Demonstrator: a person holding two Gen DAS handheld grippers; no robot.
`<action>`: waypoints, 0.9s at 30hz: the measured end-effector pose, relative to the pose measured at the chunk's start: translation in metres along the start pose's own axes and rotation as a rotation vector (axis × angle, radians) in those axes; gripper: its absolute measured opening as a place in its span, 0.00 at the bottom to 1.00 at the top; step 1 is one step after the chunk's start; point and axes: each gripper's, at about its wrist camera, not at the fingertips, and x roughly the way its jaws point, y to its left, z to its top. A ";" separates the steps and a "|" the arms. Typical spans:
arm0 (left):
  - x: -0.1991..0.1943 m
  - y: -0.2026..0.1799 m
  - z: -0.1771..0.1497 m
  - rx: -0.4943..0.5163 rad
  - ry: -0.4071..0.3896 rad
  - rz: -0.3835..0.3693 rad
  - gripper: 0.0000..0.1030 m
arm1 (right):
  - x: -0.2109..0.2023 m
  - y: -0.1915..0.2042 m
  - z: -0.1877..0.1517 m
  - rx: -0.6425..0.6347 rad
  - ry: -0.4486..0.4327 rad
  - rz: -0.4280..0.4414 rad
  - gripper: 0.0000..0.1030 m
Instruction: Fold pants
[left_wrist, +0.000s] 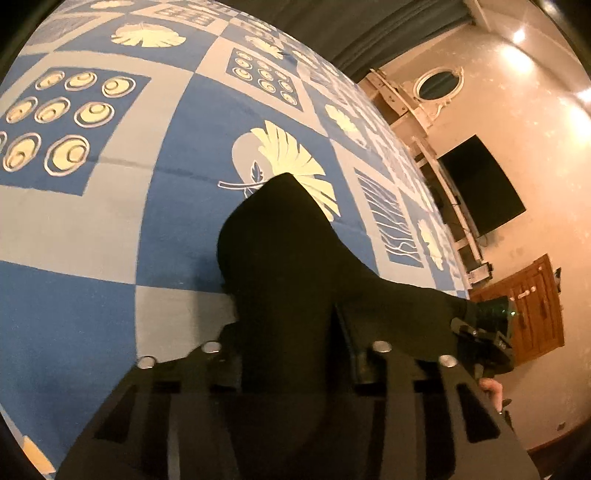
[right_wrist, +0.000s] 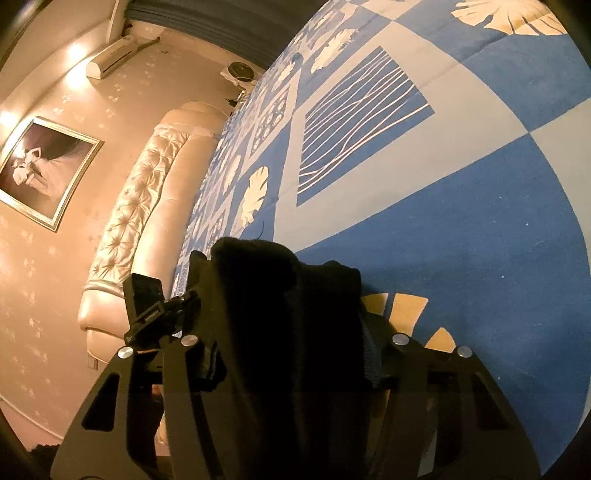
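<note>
The pants (left_wrist: 280, 258) are black and lie bunched on a bed (left_wrist: 92, 229) spread with a blue and grey cover printed with cream leaves, rings and wavy lines. Both claws have hold of them.

In the left wrist view, the left gripper (left_wrist: 295, 354) is narrowed on a thick fold of the dark cloth, which fills the gap between its fingers and rises beyond them in a hump over a leaf print. A strip of the same cloth stretches off to the right, toward the bed's edge, where it reaches the right gripper (left_wrist: 480, 332). Part of a hand (left_wrist: 493, 393) shows just below that.

In the right wrist view, the right gripper (right_wrist: 291, 354) is about half closed on a wider wad of cloth, pressed between both fingers and bulging up past their tips. The left gripper (right_wrist: 162, 314) is just beside it, toward the padded headboard (right_wrist: 147, 192).
</note>
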 end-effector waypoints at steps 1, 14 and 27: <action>0.000 -0.001 0.000 0.007 0.000 0.011 0.32 | 0.000 0.000 0.000 0.004 -0.004 0.001 0.53; -0.024 0.002 0.010 0.025 -0.052 0.086 0.25 | 0.021 0.019 0.005 0.001 -0.011 0.035 0.37; -0.059 0.050 0.021 -0.032 -0.065 0.098 0.25 | 0.078 0.045 0.010 0.009 0.037 0.085 0.37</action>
